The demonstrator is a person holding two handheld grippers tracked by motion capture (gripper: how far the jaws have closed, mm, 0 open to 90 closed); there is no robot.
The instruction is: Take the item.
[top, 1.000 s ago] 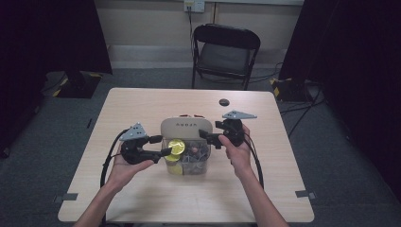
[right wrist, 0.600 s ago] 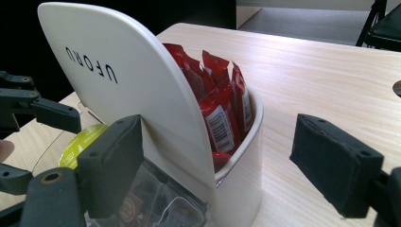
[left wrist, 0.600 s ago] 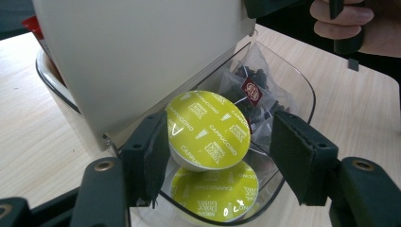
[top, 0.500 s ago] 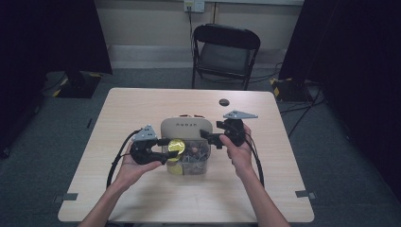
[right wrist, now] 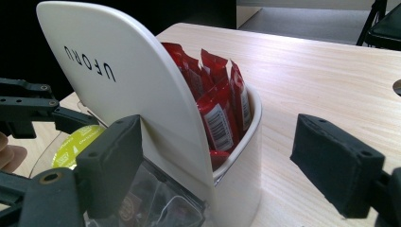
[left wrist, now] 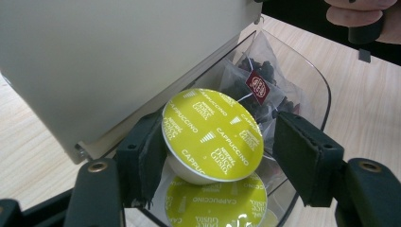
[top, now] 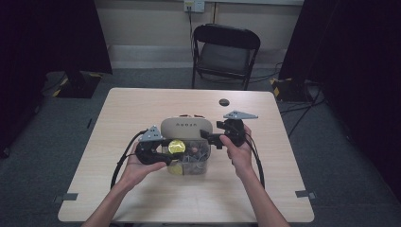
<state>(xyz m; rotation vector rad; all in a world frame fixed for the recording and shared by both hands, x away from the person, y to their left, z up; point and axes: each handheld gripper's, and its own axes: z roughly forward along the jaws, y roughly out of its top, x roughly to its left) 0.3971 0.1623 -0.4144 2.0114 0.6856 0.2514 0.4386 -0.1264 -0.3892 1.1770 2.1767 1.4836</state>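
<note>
While the left claw hovers over the clear bin of a table organizer, a yellow coffee capsule sits tilted between its jaws; the near pad touches its rim, the far pad stands apart after the jaws have just been opening. Its lid reads "CAPPUCCINO" and "NESCAFÉ Dolce Gusto". Another such capsule lies below. Beyond are tea bags. The right claw, jaws spread, straddles the white lid marked "UFORU", red packets behind it.
</note>
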